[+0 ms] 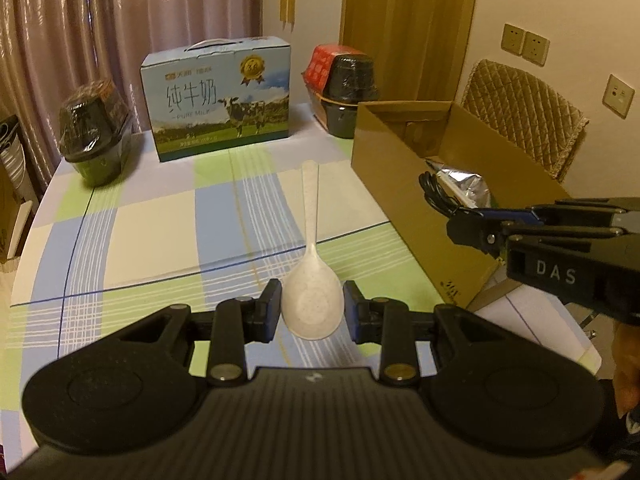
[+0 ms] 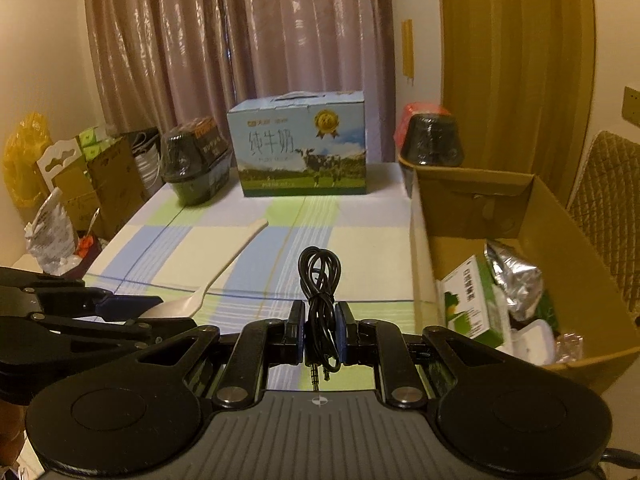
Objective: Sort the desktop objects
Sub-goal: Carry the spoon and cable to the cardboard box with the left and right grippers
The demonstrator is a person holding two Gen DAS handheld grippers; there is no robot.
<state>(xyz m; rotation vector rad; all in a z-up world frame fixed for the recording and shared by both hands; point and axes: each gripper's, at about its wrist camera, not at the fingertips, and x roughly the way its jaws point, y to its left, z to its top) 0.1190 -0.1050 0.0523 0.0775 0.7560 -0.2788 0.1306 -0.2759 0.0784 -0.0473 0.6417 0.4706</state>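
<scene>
Spoon: pale, speckled off-white plastic rice spoon, broad rounded bowl and a long flat handle. It lies on the checked tablecloth, handle running toward 12 o'clock in the left wrist view, bowl at the near end.

Left gripper: fingers spread, one blue pad on either side of the spoon's bowl — the left pad looks at or just off the bowl's edge, the right pad shows a narrow gap. Whether the pads touch cannot be told. From the right wrist view the same spoon runs from 8 o'clock up toward 11 o'clock.

Cable: thin black audio lead, coiled in a loose bundle, jack plugs hanging at the near end. Right gripper pinches it at mid-bundle; the loop stands out toward 12 o'clock above the table.

Cardboard box: open-topped, at 3 o'clock of the right gripper — holds a green-and-white carton and a silver foil bag.
</scene>
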